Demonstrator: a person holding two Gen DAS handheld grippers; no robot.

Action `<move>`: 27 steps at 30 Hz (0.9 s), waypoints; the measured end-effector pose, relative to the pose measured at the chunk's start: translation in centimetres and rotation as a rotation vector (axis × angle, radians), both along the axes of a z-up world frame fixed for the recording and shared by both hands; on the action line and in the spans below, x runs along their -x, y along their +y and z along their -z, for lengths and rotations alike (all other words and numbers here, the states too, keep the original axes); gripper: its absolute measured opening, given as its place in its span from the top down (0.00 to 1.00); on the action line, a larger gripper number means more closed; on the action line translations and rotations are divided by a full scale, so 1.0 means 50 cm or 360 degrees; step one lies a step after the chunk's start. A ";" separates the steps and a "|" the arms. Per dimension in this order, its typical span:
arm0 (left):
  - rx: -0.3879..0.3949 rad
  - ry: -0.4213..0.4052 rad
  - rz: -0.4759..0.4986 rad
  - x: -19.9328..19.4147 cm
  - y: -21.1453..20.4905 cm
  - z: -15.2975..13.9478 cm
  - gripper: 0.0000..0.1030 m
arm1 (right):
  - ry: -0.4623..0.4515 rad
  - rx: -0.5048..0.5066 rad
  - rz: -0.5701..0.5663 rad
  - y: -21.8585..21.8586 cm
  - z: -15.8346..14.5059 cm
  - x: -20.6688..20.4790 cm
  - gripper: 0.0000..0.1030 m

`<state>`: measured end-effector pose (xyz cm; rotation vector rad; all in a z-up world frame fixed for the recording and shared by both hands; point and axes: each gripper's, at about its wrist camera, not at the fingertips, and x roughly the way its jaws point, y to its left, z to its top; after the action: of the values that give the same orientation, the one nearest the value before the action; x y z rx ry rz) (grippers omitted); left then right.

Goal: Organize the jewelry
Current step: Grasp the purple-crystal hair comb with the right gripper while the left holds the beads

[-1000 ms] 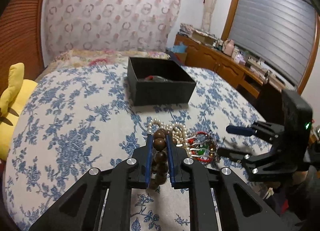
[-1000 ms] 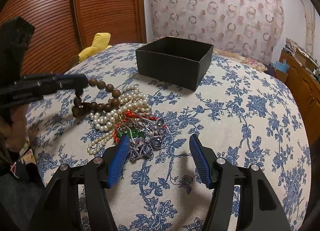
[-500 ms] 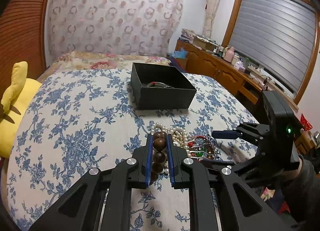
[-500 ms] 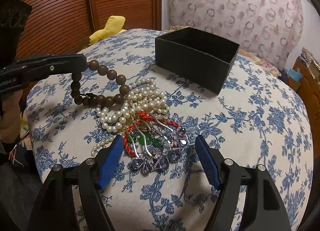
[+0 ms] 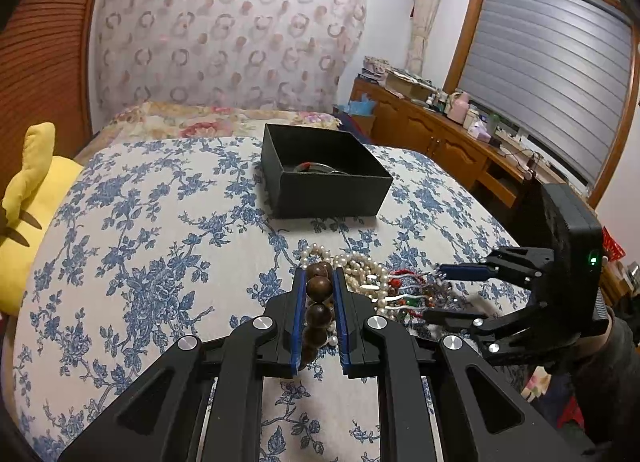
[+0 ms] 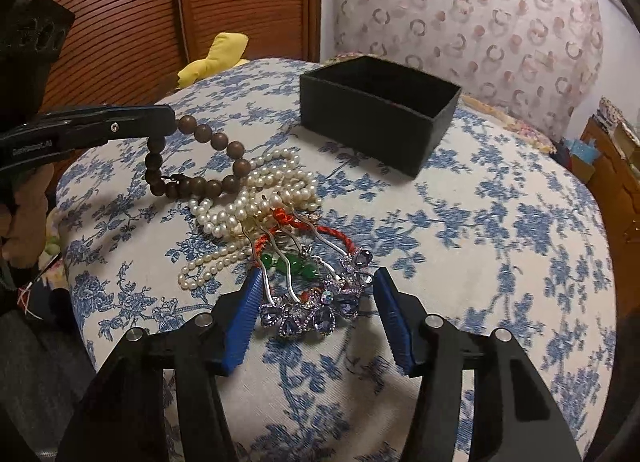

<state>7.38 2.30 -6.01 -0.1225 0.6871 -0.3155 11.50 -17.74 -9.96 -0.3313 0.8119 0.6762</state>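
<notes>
My left tongs (image 5: pixel 319 304) were clamped narrow on the wooden bracelet (image 6: pixel 192 165), lifting it clear of the pearls (image 6: pixel 256 197) beside them. My right tongs (image 6: pixel 316 312), closing from wide, straddled the purple hair comb (image 6: pixel 316 310) without pinching it. The box (image 5: pixel 324 177) sat ahead, waiting for both.

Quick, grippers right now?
Left gripper: shut on the brown bead bracelet.
Right gripper: open, closing around the purple jewelled hairpin, not gripping.

Open bedspread (image 5: pixel 132 246) around black box (image 5: pixel 324 181)
</notes>
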 end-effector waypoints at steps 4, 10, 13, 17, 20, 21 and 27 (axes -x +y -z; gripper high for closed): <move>0.0001 0.0001 0.0001 0.000 0.000 0.000 0.88 | -0.0051 0.0031 0.0022 -0.013 -0.013 0.000 0.43; 0.0000 0.0001 0.0000 0.000 0.001 0.000 0.88 | -0.0066 0.0091 0.0071 -0.038 -0.017 -0.013 0.43; -0.0001 0.0002 0.0002 -0.001 0.000 -0.001 0.88 | -0.0030 0.0133 0.0089 -0.050 -0.007 -0.021 0.43; 0.0002 0.0001 0.0000 -0.001 0.001 -0.001 0.88 | -0.0011 0.0177 0.0103 -0.067 -0.001 -0.021 0.43; -0.0001 -0.0001 0.0001 -0.001 0.000 -0.001 0.88 | -0.0023 0.0176 0.0119 -0.081 -0.009 -0.017 0.43; -0.0002 -0.0002 0.0003 -0.002 -0.001 -0.002 0.88 | -0.0028 0.0176 0.0122 -0.083 -0.012 -0.016 0.43; -0.0003 -0.0015 0.0005 -0.006 -0.004 -0.011 0.88 | -0.0085 0.0163 0.0132 -0.091 -0.043 -0.012 0.43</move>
<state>7.68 2.08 -5.47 -0.1182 0.6784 -0.3181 12.08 -22.31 -7.83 -0.4044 0.8067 0.5471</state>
